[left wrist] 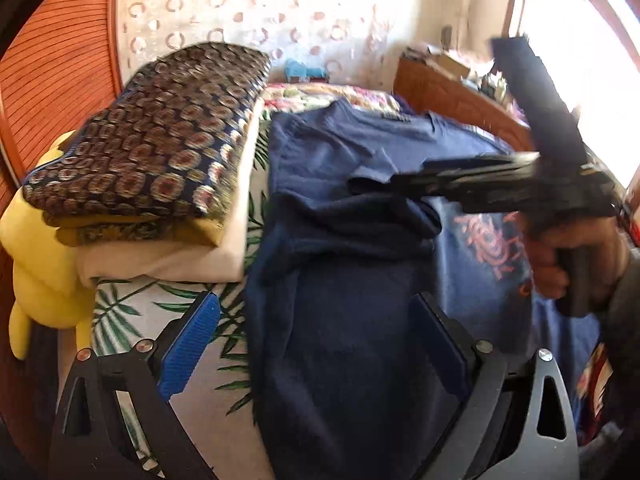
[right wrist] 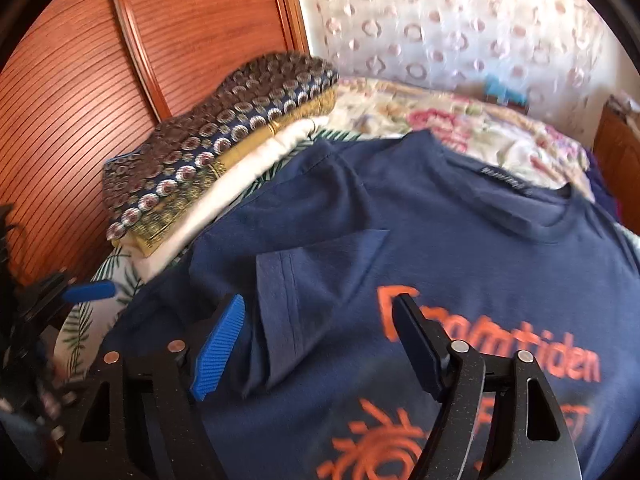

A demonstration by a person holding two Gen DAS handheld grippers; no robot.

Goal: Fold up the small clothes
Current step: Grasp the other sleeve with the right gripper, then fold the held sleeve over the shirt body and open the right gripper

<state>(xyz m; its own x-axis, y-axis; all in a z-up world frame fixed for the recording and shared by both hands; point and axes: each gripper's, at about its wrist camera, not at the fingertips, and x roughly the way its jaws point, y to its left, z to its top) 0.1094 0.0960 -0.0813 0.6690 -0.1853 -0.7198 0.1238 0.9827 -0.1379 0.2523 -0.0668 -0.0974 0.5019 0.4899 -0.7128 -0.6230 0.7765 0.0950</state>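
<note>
A navy T-shirt (right wrist: 460, 240) with orange print lies spread on the bed, its left sleeve (right wrist: 288, 300) folded inward over the body. In the left wrist view the shirt (left wrist: 340, 280) fills the centre, its left side folded over. My left gripper (left wrist: 316, 344) is open and empty above the shirt's left part. My right gripper (right wrist: 320, 348) is open and empty just above the folded sleeve and the print. The right gripper also shows in the left wrist view (left wrist: 404, 182), held by a hand at the right, its fingers edge-on over the shirt. One blue finger pad (right wrist: 90, 292) of the left gripper shows at the left edge.
A stack of folded fabrics (left wrist: 152, 160), patterned on top, cream below, sits left of the shirt; it also shows in the right wrist view (right wrist: 224, 152). A yellow plush toy (left wrist: 36, 272) lies beside it. A wooden wardrobe door (right wrist: 120, 80) stands behind. A wooden headboard (left wrist: 452, 96) is at the far right.
</note>
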